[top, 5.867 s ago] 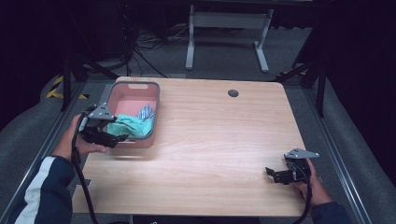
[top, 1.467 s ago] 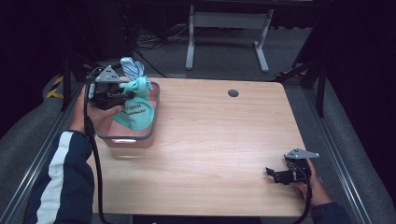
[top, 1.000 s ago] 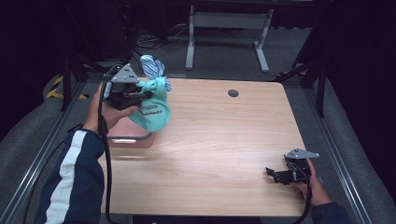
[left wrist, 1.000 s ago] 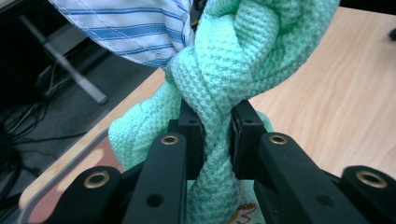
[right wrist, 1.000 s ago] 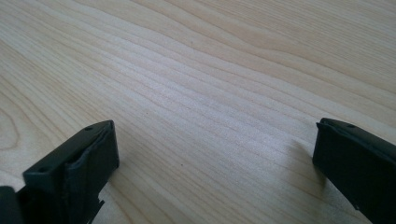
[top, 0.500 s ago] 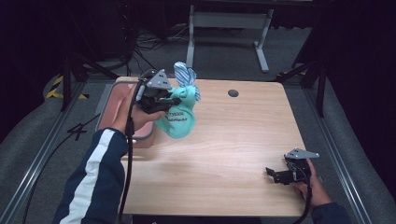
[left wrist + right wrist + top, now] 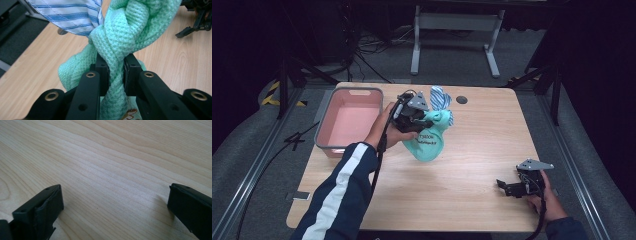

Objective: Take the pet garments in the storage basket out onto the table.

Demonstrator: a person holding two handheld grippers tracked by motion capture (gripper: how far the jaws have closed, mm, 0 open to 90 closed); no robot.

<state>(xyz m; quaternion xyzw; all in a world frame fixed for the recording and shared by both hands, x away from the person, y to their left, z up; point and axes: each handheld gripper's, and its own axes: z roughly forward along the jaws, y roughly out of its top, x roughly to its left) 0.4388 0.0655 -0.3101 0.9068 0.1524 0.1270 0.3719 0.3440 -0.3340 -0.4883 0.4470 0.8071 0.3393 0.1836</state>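
My left gripper (image 7: pixel 428 116) is shut on a bunched mint-green knitted cloth (image 7: pixel 428 142), which hangs from it above the middle of the table. In the left gripper view the green cloth (image 7: pixel 117 37) is pinched between the two black jaws of that left gripper (image 7: pixel 115 68), and a blue-and-white striped cloth (image 7: pixel 72 15) is caught up with it at the top. In the high view the striped cloth (image 7: pixel 440 96) sticks up behind the gripper. My right gripper (image 7: pixel 508 187) rests low at the table's front right with its jaws wide apart. The right gripper (image 7: pixel 113 202) has bare wood between its jaws.
A pink bin (image 7: pixel 333 145) with a grey rim stands at the table's left side, nothing inside it. A dark round hole (image 7: pixel 462 100) sits near the far edge. A metal stand and cables lie on the floor beyond the table (image 7: pixel 482 145).
My left gripper has carried the green and striped cloths out of the pink bin and rightward over the table's middle, sinking a little. The right gripper has stayed still.
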